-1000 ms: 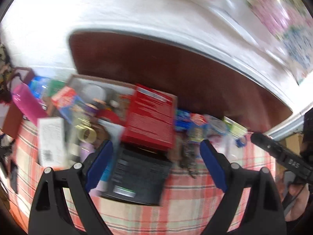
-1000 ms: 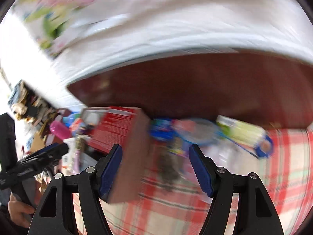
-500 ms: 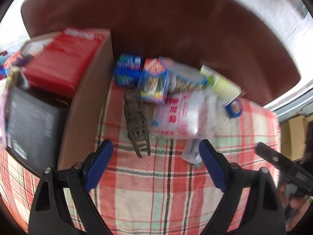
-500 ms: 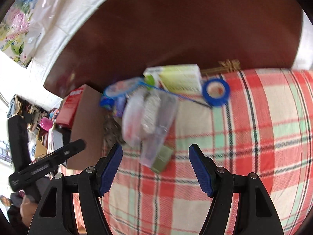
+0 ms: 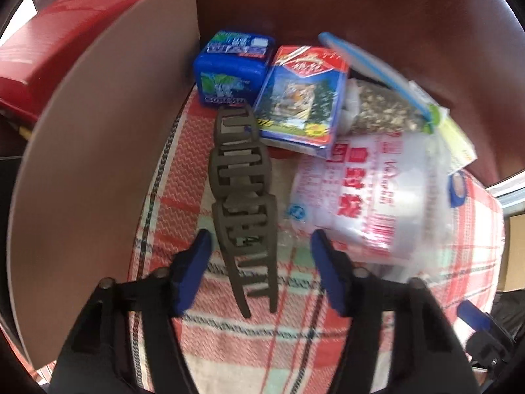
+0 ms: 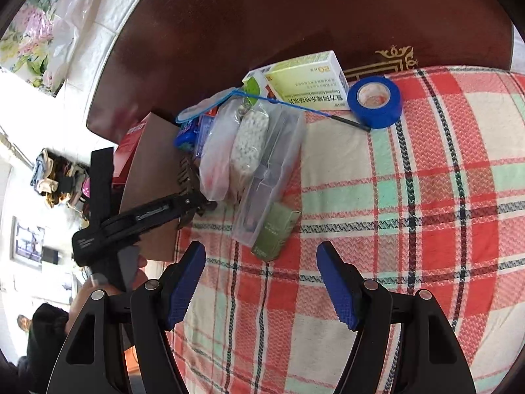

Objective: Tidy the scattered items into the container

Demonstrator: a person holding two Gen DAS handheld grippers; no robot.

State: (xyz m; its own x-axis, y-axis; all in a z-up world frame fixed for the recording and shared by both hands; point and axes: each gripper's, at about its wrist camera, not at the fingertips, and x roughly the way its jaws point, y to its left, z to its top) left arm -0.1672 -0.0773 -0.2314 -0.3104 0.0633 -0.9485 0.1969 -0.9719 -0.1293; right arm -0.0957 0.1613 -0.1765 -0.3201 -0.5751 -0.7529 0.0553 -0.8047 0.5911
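**Left gripper closes in on the hair claw**

Where a second ago the left wrist view looked over the filled cardboard box, the left hand-held gripper [image 5: 259, 259] has now swung right and dropped low over the scattered pile; its blue fingers stand open on either side of the long dark-brown plastic hair claw [image 5: 244, 203], not yet touching it. That claw lies on the red-and-green plaid cloth [image 5: 262, 344] covering the table, just beside the brown cardboard box wall [image 5: 98, 170], its far end touching the blue plastic case [image 5: 229, 72] and the tiger-printed packet [image 5: 298, 98]. To my eye the claw is the next item bound for the box; the right hand-held gripper [image 6: 262, 282] hangs open and empty near the small olive-green carton [image 6: 275, 233]; the blue tape roll [image 6: 375, 101] waits farther off.
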